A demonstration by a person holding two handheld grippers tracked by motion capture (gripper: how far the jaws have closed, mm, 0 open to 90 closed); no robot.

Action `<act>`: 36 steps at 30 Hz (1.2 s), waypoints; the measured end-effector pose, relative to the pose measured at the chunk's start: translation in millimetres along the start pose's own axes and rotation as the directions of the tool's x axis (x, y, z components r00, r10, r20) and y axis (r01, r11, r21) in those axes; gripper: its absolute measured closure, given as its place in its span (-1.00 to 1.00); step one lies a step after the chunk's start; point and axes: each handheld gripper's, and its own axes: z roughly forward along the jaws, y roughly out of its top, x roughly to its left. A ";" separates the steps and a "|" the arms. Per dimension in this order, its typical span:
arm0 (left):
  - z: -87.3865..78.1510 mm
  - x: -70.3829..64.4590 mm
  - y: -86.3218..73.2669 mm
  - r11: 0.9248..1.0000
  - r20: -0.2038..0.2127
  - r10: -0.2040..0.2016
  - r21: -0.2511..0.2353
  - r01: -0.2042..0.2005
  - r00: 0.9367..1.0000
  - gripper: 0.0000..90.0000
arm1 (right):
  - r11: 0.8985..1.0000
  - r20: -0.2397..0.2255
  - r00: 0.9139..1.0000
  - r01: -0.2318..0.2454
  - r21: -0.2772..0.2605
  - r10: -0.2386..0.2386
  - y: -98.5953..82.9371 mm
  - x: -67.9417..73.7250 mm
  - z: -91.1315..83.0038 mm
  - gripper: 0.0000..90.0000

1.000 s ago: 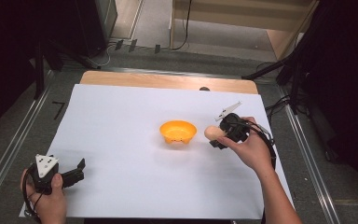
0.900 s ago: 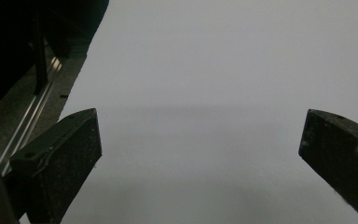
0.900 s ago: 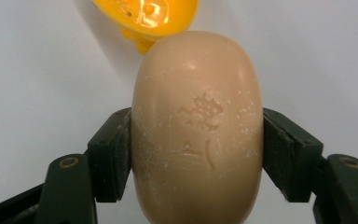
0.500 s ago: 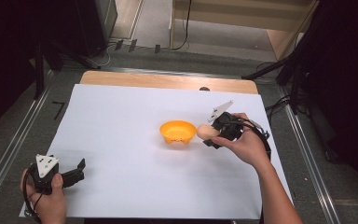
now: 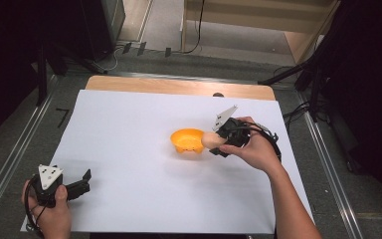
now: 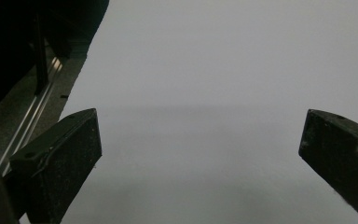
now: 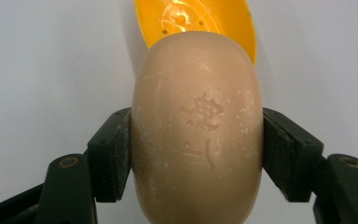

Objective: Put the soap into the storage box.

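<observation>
Right gripper (image 7: 196, 154) jaws tight on tan soap bar (image 7: 197, 126) beside orange dish (image 7: 200, 21)

Tan soap (image 5: 210, 141) beside orange bowl (image 5: 187, 140)

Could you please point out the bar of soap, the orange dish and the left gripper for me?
bar of soap (image 7: 198, 130): right gripper view, its embossed face, clamped between the jaws.
orange dish (image 5: 186, 140): high view, its inner floor.
left gripper (image 5: 85, 179): high view, between its open fingertips.
</observation>
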 end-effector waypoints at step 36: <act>-0.2 0.7 0.1 1.000 0.003 -0.003 0.001 0.003 1.000 -1.00 | 0.981 -0.072 0.979 0.189 -0.033 -0.191 53.0 -15.3 26.0 -0.27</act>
